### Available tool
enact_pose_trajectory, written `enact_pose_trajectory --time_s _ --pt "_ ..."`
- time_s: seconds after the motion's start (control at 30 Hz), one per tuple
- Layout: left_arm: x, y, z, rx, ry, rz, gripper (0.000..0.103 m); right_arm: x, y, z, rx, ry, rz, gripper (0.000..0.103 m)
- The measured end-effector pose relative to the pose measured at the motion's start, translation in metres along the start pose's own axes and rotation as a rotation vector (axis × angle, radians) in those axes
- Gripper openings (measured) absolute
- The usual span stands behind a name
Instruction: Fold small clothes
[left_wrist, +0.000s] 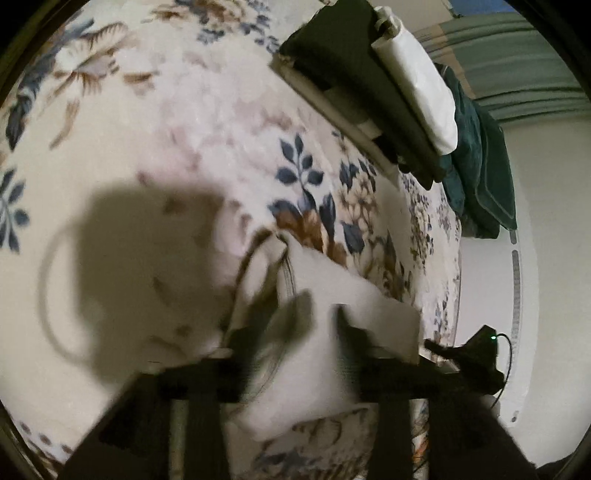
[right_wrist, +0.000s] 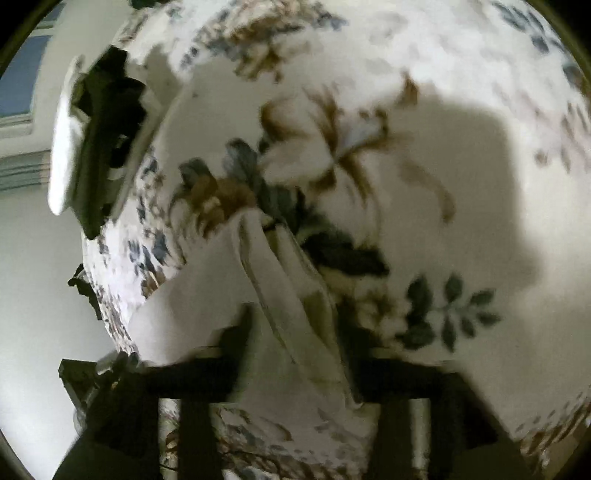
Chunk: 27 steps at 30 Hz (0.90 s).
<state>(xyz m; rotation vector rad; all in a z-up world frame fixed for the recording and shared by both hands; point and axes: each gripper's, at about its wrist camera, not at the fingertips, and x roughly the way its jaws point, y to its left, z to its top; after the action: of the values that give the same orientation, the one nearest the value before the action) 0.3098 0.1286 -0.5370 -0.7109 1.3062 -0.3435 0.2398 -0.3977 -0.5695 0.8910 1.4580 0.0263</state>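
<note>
A small white garment (left_wrist: 347, 295) lies on the floral bedspread (left_wrist: 155, 122). In the left wrist view my left gripper (left_wrist: 319, 314) has its dark fingers spread, with the white cloth between and under them. In the right wrist view the same white garment (right_wrist: 280, 280) rises in bunched folds between the fingers of my right gripper (right_wrist: 295, 325), which stand apart around the cloth. Motion blur hides whether either pair of fingers pinches the fabric.
A stack of folded clothes, dark, white and teal (left_wrist: 406, 92), sits at the bed's far edge; it also shows in the right wrist view (right_wrist: 92, 136). The other gripper's black body (left_wrist: 480, 354) is at the right. The bed edge (left_wrist: 458, 258) drops to a pale floor.
</note>
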Motion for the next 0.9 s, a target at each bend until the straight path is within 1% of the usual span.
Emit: enact_pose_trajectory --time_s 0.03,0.07,0.1,0.13,0.17,0.2,0.23,0.33,0.37,0.43,0.47,0.57,0.6,0.63,0.67,0.7,0.73,0.77,0.83,0.9 --pt "0.005 0.004 0.0 0.001 0.001 -0.002 0.069 0.005 -0.004 0.003 -0.012 0.021 0.043 0.075" --pt "0.013 0.011 0.001 0.001 0.014 -0.01 0.069 0.015 -0.011 0.007 -0.014 0.061 0.093 0.077" --pt "0.024 0.02 0.001 -0.017 0.042 -0.016 0.069 0.026 -0.02 0.01 -0.001 0.093 0.115 0.077" --pt "0.036 0.031 0.001 -0.05 0.078 -0.045 0.069 0.041 -0.029 0.013 0.01 0.138 0.163 0.077" --pt "0.047 0.042 0.0 -0.085 0.099 -0.099 0.069 0.051 -0.035 0.014 0.015 0.175 0.199 0.077" --pt "0.051 0.049 -0.001 -0.11 0.095 -0.134 0.069 0.058 -0.039 0.016 0.016 0.192 0.225 0.077" --pt "0.052 0.052 0.0 -0.124 0.093 -0.168 0.069 0.061 -0.041 0.017 0.011 0.202 0.269 0.08" --pt "0.056 0.057 0.003 -0.17 0.09 -0.273 0.069 0.067 -0.035 0.018 -0.013 0.243 0.362 0.08" --pt "0.057 0.056 0.004 -0.179 0.092 -0.305 0.069 0.072 -0.031 0.017 -0.024 0.265 0.382 0.08" --pt "0.061 0.053 0.005 -0.19 0.102 -0.359 0.069 0.081 -0.023 0.013 -0.04 0.298 0.388 0.079" --pt "0.064 0.05 0.005 -0.185 0.112 -0.364 0.069 0.087 -0.017 0.011 -0.046 0.314 0.385 0.079" --pt "0.069 0.039 0.006 -0.168 0.124 -0.349 0.069 0.094 -0.008 0.008 -0.051 0.325 0.378 0.076" --pt "0.07 0.036 0.006 -0.159 0.125 -0.331 0.069 0.095 -0.005 0.008 -0.051 0.325 0.371 0.07" --pt "0.07 0.032 0.006 -0.146 0.119 -0.316 0.066 0.096 -0.004 0.007 -0.051 0.321 0.361 0.06" --pt "0.069 0.029 0.006 -0.129 0.113 -0.291 0.063 0.097 -0.002 0.007 -0.051 0.319 0.351 0.054" --pt "0.067 0.022 0.006 -0.094 0.108 -0.262 0.04 0.098 -0.001 0.006 -0.053 0.318 0.341 0.04" --pt "0.068 0.018 0.004 -0.065 0.109 -0.231 0.02 0.098 -0.001 0.005 -0.057 0.314 0.332 0.028" --pt "0.067 0.013 0.004 -0.039 0.109 -0.192 0.02 0.096 -0.001 0.005 -0.057 0.307 0.33 0.026" --pt "0.062 0.006 0.003 0.001 0.09 -0.152 0.018 0.093 0.001 0.004 -0.06 0.295 0.323 0.022" --pt "0.057 -0.003 0.003 0.032 0.081 -0.114 0.016 0.088 0.005 0.002 -0.067 0.28 0.304 0.02"
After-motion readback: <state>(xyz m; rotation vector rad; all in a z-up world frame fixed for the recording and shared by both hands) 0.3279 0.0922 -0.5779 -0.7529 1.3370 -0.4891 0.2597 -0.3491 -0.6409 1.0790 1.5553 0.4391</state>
